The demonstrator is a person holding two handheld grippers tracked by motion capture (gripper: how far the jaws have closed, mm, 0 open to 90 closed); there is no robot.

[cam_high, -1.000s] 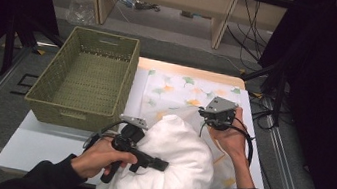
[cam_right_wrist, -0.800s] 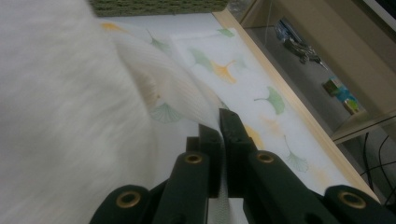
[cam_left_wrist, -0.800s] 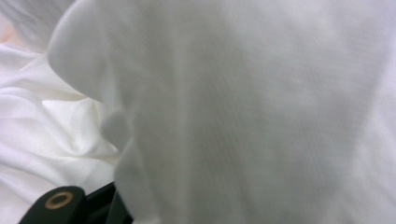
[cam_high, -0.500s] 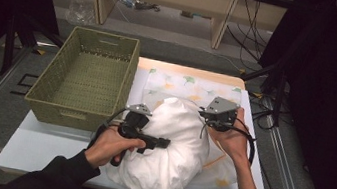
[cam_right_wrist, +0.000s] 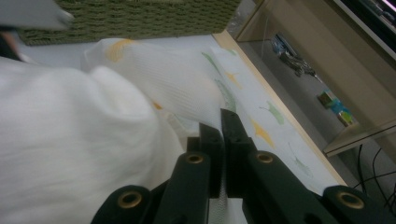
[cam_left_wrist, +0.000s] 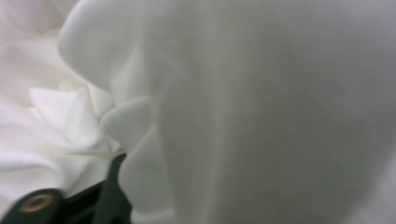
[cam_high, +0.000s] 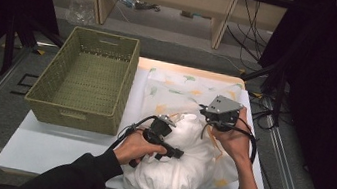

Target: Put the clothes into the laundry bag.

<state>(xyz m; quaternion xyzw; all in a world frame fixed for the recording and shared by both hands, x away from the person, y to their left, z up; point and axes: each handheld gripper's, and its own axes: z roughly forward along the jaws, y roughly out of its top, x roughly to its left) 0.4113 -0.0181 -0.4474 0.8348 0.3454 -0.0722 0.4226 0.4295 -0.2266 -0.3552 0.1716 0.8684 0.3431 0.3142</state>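
**Two grippers working a white cloth beside the basket**

A bunched white cloth [cam_high: 180,169] is lying on the table [cam_high: 52,150], to the right of the green basket [cam_high: 85,82] and on top of a leaf-patterned sheet [cam_high: 183,84]. The left gripper [cam_high: 164,124] is pressing into the near side of the cloth, on the basket's side; its jaws have just been opening, folds of cloth are crowding them, and whether they are pinching it I cannot tell. The right gripper [cam_right_wrist: 223,140] is sitting at the cloth's far side from the basket, its jaws clamped together on a thin edge of the cloth.
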